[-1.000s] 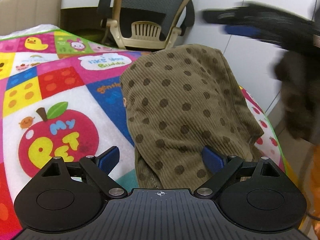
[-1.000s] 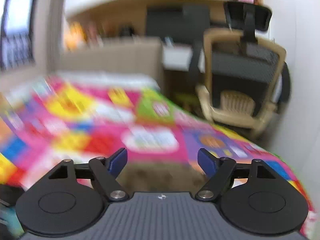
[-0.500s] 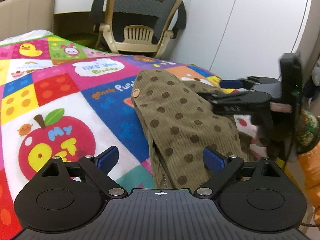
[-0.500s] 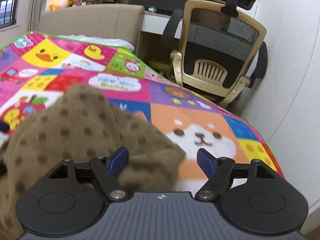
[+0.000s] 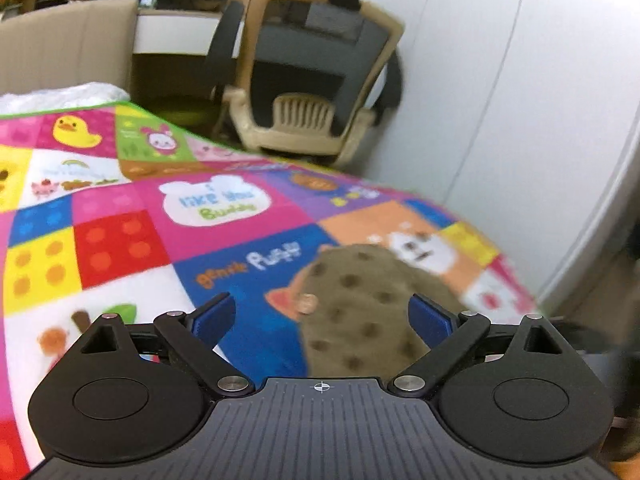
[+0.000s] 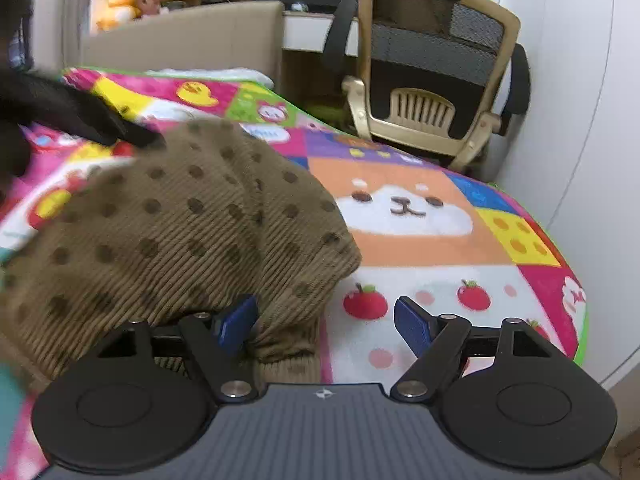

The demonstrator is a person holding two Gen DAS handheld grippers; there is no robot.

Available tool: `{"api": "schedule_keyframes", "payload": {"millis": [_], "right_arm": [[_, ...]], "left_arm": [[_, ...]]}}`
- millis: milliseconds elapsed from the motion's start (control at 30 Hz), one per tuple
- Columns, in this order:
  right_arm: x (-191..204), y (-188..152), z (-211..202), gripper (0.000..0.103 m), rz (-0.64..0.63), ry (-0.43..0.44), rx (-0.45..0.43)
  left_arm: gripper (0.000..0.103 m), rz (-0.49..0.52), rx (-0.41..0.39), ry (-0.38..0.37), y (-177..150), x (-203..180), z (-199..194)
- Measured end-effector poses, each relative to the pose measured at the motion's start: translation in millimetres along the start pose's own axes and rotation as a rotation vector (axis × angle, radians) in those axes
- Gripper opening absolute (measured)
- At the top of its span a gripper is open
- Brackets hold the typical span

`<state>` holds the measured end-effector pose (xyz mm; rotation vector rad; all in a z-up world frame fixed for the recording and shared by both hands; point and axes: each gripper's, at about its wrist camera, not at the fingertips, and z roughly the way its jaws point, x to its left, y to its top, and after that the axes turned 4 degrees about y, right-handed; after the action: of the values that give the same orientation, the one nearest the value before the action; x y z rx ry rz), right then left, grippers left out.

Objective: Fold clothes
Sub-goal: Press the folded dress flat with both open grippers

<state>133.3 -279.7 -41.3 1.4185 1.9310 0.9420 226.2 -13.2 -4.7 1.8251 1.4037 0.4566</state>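
A brown corduroy garment with dark dots (image 6: pixel 192 232) lies bunched on the colourful blanket (image 6: pixel 420 240). In the left wrist view the garment (image 5: pixel 356 312) lies just ahead, between the blue pads, with a round button showing. My left gripper (image 5: pixel 320 318) is open and holds nothing. My right gripper (image 6: pixel 326 320) is open, its left pad against the garment's right edge, its right pad over bare blanket. The left gripper shows as a dark blur at the far left of the right wrist view (image 6: pixel 72 116).
A beige and black office chair (image 6: pixel 432 76) stands past the bed's far edge, by a white wardrobe wall (image 5: pixel 520 120). A beige headboard (image 6: pixel 180 36) and white desk lie behind. The bed's right edge (image 6: pixel 576 320) drops off close by.
The garment has gone from held up to lying on the blanket. The left gripper has pulled back from it, and the right gripper has come down beside its right edge.
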Motion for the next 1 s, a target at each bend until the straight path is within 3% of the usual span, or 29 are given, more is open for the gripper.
{"api": "schedule_keyframes", "payload": {"millis": [133, 233, 333, 433, 633, 800, 1000], "right_arm": [[-15, 25, -21, 0.08, 0.047, 0.041, -0.108], [-20, 50, -5, 0.081, 0.034, 0.008, -0.149], [-21, 63, 39, 0.081, 0.05, 0.022, -0.081], [-12, 53, 75, 0.091, 0.011, 0.002, 0.013], [-12, 47, 25, 0.091, -0.027, -0.022, -0.035], [-34, 23, -18, 0.091, 0.151, 0.129, -0.072], [-71, 15, 10, 0.09, 0.458, 0.294, -0.081]], "left_arm": [[0.097, 0.0, 0.025, 0.02, 11, 0, 26], [0.097, 0.069, 0.048, 0.029, 8, -10, 32], [0.097, 0.153, 0.019, 0.07, 3, -22, 29], [0.097, 0.184, 0.007, 0.087, 0, -26, 26], [0.097, 0.168, 0.014, 0.071, -1, -21, 26], [0.097, 0.147, 0.009, 0.064, -1, -15, 24], [0.097, 0.104, 0.013, 0.055, -3, -4, 18]]}}
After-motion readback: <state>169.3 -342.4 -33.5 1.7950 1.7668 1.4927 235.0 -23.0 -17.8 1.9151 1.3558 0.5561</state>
